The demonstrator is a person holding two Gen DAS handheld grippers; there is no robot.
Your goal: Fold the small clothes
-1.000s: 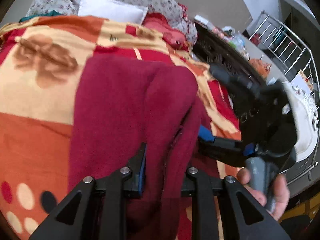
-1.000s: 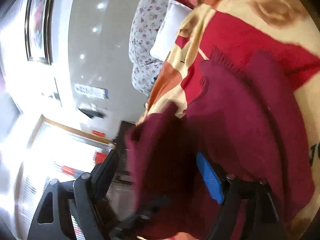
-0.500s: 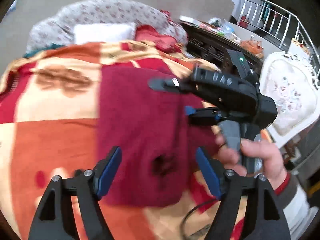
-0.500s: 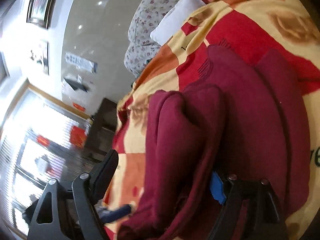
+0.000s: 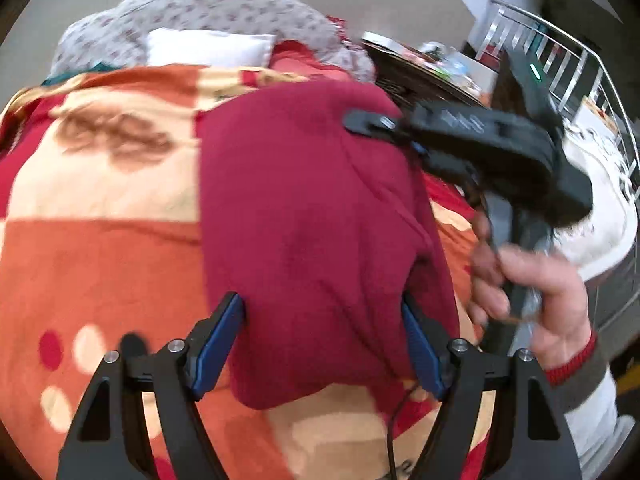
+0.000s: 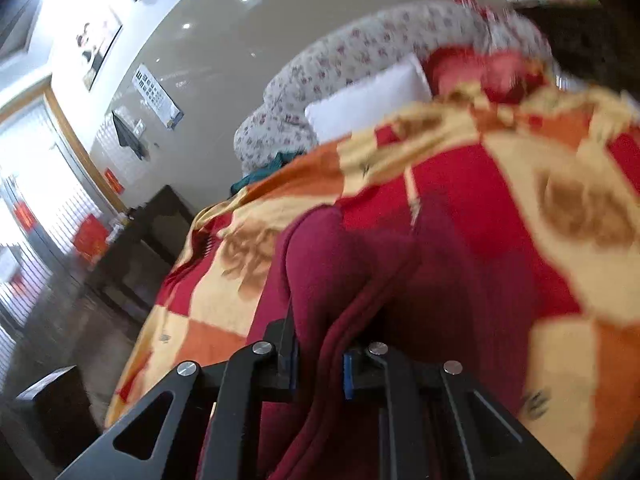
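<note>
No legible text found. Wall chart [image 6: 157, 98]: rows of marks, blurred, unreadable. Raised marks on right claw body [image 5: 464, 122]: indistinct.

walls: beige, glossy | window [image 6: 24, 216]: bright (slatted blinds) | cabinet [image 6: 152, 236]: dark | railing [image 5: 576, 68]: metal

A home bedroom: blanket-covered bed [image 5: 100, 240], white pillow [image 5: 208, 48].
</note>
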